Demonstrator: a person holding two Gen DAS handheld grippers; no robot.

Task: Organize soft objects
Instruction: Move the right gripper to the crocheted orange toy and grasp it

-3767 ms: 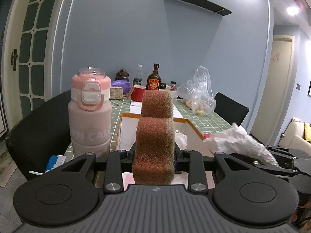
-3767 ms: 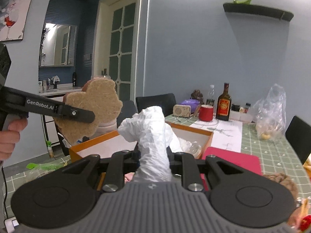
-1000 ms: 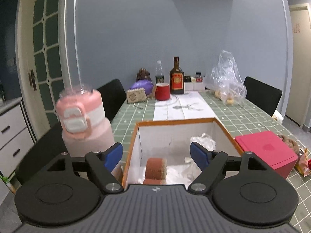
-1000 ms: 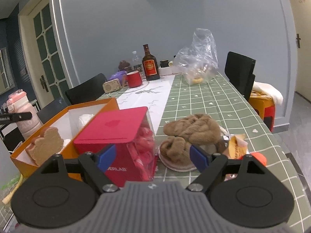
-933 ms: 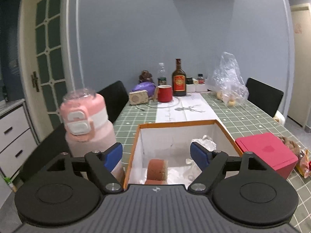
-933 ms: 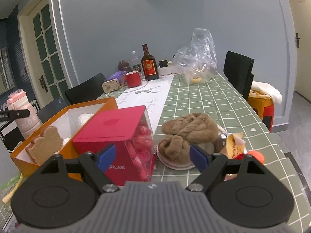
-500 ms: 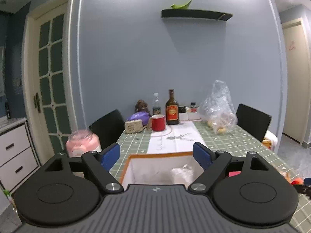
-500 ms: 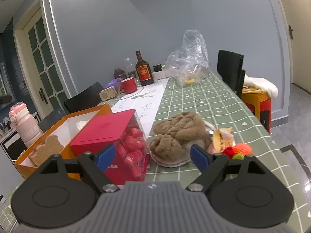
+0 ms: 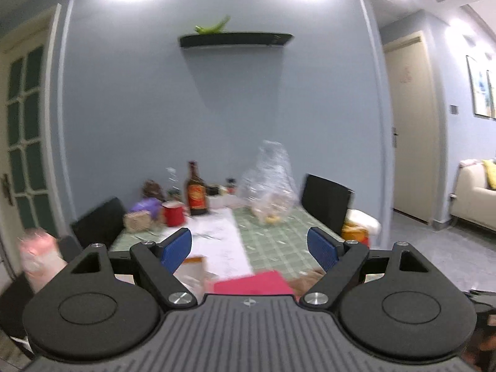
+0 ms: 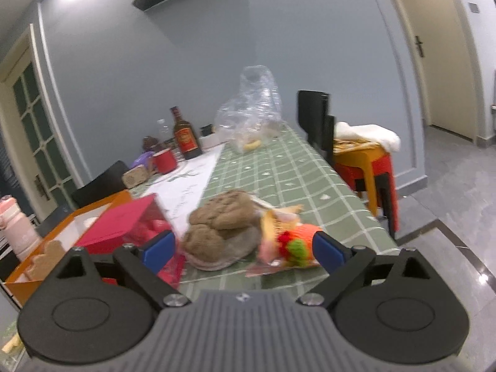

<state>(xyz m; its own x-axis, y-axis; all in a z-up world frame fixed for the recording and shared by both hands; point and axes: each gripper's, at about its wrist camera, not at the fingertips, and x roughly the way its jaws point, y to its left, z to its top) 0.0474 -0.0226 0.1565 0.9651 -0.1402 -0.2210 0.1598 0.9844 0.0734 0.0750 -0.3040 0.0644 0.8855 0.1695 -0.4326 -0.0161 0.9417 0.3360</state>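
My right gripper is open and empty, just in front of a brown knitted bundle on a plate and an orange, red and green knitted toy beside a snack packet. The orange box at left holds a brown bear-shaped sponge. My left gripper is open and empty, raised above the table; the box edge and the red box lid show blurred below it.
A red-lidded clear box stands between the orange box and the plate. A pink bottle is at far left. A bottle, red mug and plastic bag stand at the far end. Stacked stools are right of the table.
My left gripper has lifted away from the orange box and swung right, leaving the sponge inside. My right gripper has moved closer to the knitted bundle and toy. Both stay open.
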